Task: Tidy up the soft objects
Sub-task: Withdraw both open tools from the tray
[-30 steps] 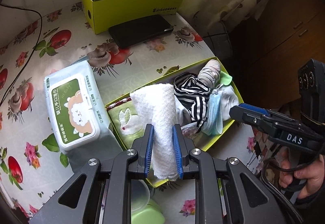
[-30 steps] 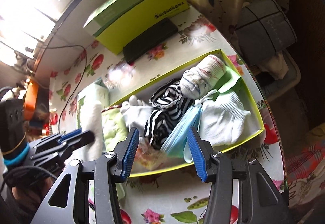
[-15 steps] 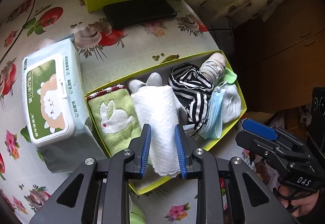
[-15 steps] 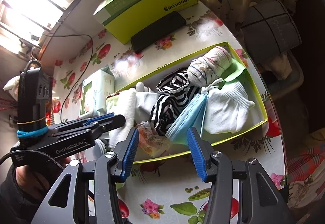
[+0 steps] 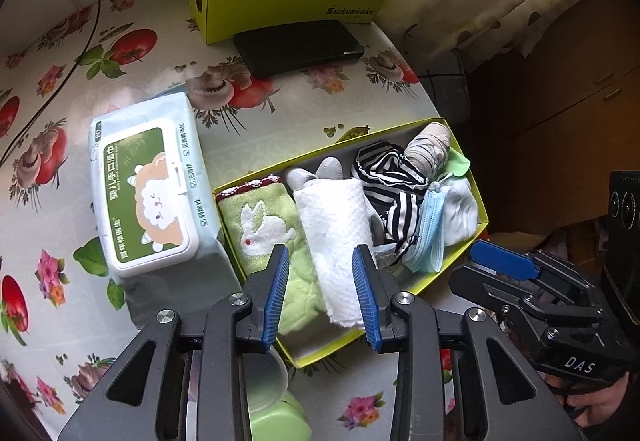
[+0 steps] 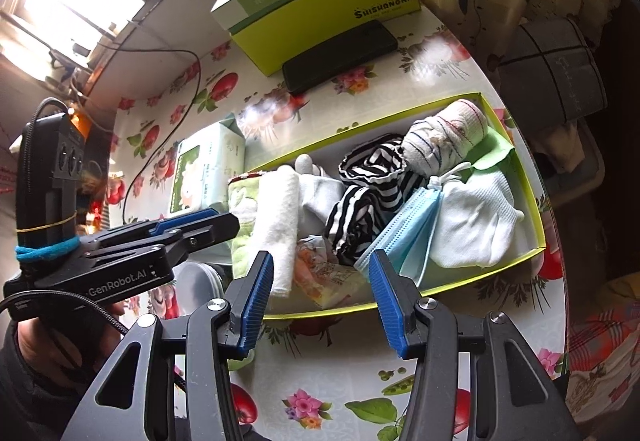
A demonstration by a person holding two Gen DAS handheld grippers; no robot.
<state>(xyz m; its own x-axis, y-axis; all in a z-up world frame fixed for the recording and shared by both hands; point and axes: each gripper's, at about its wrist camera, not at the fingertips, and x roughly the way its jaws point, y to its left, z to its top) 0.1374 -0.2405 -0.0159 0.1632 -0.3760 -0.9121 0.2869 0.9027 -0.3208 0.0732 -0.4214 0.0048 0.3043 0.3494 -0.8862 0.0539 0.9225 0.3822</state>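
A shallow yellow-green box (image 5: 400, 129) on the flowered table holds a green rabbit towel (image 5: 260, 225), a rolled white towel (image 5: 336, 225), a striped cloth (image 5: 388, 177), a blue mask (image 5: 430, 237), a white sock (image 5: 460, 213) and a rolled sock (image 5: 430, 147). My left gripper (image 5: 320, 257) hangs over the box's near end. Its jaws are opening, with the white towel lying between them, and the pads are off it. My right gripper (image 6: 320, 261) stands open over the box's front rim (image 6: 320, 315), with nothing between its fingers. A snack packet (image 6: 324, 273) lies under it.
A pack of baby wipes (image 5: 144, 193) lies just left of the box. A black phone (image 5: 298, 47) and a large yellow-green carton (image 5: 288, 1) sit at the back. A green cup (image 5: 276, 413) stands near the front. A black cable (image 5: 80, 1) runs along the left. The table's edge curves on the right.
My left jaws have widened and let go of the white towel, which now rests in the box beside the green towel. The right gripper has shifted slightly along the box's front.
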